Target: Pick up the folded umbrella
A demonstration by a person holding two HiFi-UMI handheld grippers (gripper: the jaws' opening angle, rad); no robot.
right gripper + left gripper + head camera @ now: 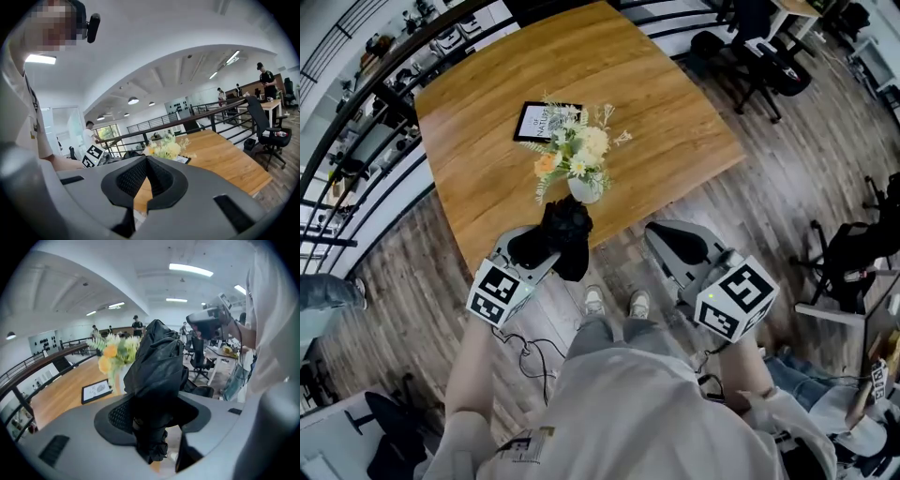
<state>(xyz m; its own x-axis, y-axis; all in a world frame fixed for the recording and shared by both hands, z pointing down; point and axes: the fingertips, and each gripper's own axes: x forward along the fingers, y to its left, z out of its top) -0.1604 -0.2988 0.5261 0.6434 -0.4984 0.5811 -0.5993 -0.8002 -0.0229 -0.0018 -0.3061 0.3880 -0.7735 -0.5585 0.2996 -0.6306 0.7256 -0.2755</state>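
A black folded fabric umbrella (569, 230) is gripped by the left gripper (547, 247) at lower centre of the head view, off the table and just in front of the near edge of the large light-brown wooden table (647, 103). In the left gripper view the jaws are seen clamped on the umbrella's (157, 366) bunched middle; the crumpled canopy rises above the left gripper (154, 414) at frame centre and a short bunch of fabric hangs below it. The right gripper (664, 236) is held to the right of centre in the head view, well apart from the umbrella, above the grey-brown plank floor (787, 187). In the right gripper view its jaws are seen brought together at their tips, and nothing is held between them (146, 161). On the table, a white vase of pale yellow and orange flowers (579, 164) is placed near the near edge, and a black-framed white card (546, 120) lies just behind it. The umbrella is seen just below the vase in the frame.
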